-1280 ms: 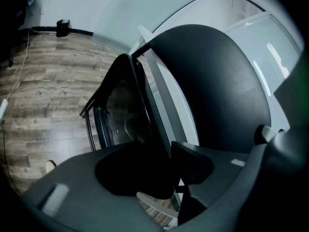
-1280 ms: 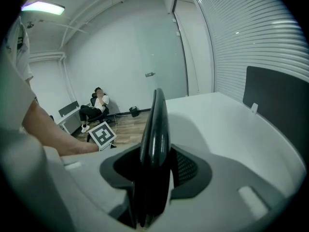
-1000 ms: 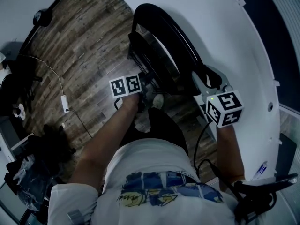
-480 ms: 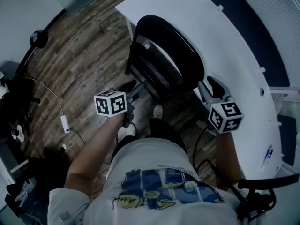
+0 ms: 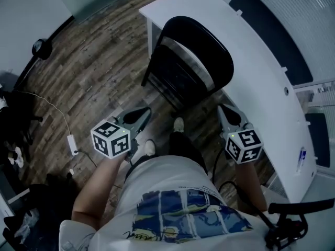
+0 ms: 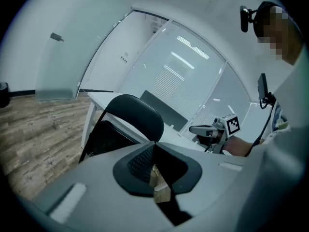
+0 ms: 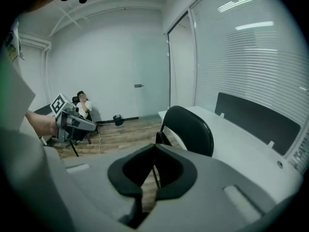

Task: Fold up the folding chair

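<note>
The black folding chair (image 5: 194, 61) stands on the wood floor against the white table's (image 5: 261, 82) near edge, its seat swung up close to the backrest. It also shows in the left gripper view (image 6: 133, 120) and the right gripper view (image 7: 189, 127). My left gripper (image 5: 144, 112) hovers to the chair's lower left, apart from it, jaws shut and empty (image 6: 154, 148). My right gripper (image 5: 223, 110) hangs just right of the chair, not touching it, and is also shut with nothing held (image 7: 154, 150).
A dark upright panel (image 5: 268, 31) runs along the table's far side. A cable with a white adapter (image 5: 73, 139) lies on the floor at left, beside a black stand (image 5: 40, 48). A person sits in the far corner (image 7: 82, 105) near a small bin (image 7: 117, 120).
Both grippers have let go of the chair and drawn back toward the person, the left one rising and rolling. Their jaws have shut. The chair is left standing by the table.
</note>
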{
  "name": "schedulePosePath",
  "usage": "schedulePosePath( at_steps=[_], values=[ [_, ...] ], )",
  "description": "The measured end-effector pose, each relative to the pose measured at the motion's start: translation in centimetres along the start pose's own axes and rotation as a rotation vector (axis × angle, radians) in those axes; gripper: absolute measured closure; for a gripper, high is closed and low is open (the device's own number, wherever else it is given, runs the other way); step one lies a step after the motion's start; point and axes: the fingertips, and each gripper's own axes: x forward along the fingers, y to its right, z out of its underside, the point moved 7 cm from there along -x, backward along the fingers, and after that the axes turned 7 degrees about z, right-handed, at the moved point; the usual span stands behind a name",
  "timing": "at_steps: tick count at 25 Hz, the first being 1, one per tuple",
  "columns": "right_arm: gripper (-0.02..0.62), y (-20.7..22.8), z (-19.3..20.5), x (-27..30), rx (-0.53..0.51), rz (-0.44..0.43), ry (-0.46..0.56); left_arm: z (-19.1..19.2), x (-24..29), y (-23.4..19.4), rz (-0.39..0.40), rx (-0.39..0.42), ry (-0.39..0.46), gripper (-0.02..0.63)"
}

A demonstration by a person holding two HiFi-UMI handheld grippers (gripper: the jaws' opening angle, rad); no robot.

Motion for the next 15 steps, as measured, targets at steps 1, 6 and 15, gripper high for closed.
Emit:
schedulePosePath(
  at_steps=[1,6,15],
  values=[
    [0.592,-1.0,0.4,-0.7,0.000,0.002,-0.001,0.5,-0.9,0.4,0.016,0.001,0.005,0.604],
    [0.592,-4.8,2.0,-3.8,0.005,0.014,0.005,2.3,-3.4,2.0,0.074,0.014,0.005,0.604],
    [0.592,-7.4,3.1,-8.7,-0.025,-0.009,0.056,2.9,-4.7,7.1,0.079,0.141,0.003,0.604]
  ],
)
